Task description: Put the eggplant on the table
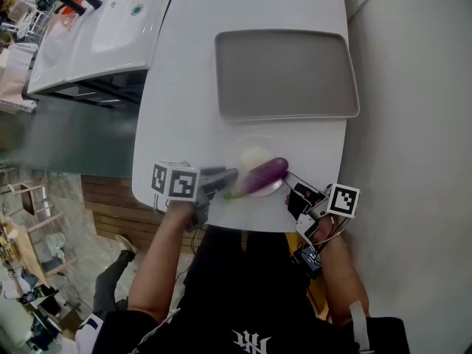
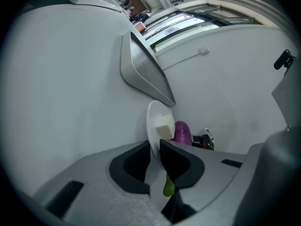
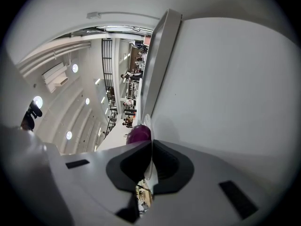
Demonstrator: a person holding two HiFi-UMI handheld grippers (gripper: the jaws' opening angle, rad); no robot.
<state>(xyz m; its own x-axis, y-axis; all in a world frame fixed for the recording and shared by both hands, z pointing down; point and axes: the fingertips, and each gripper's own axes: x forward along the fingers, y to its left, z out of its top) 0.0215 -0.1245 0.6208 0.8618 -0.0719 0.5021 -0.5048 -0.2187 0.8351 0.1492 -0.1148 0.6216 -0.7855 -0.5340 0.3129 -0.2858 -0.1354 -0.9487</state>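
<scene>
Both the left gripper (image 2: 155,146) and the right gripper (image 3: 151,147) pinched the rim of the plate (image 2: 152,121), with the eggplant (image 1: 262,175) just beyond their tips, seemingly settling it on the table (image 1: 184,87); release was due next.

Left gripper (image 2: 155,149) jaws pinch plate (image 2: 152,119) rim; eggplant (image 2: 183,133) lies on it.

Sink unit (image 1: 96,28) top L, grey floor (image 1: 413,124) R, wood planks (image 1: 110,212) btm L.
</scene>
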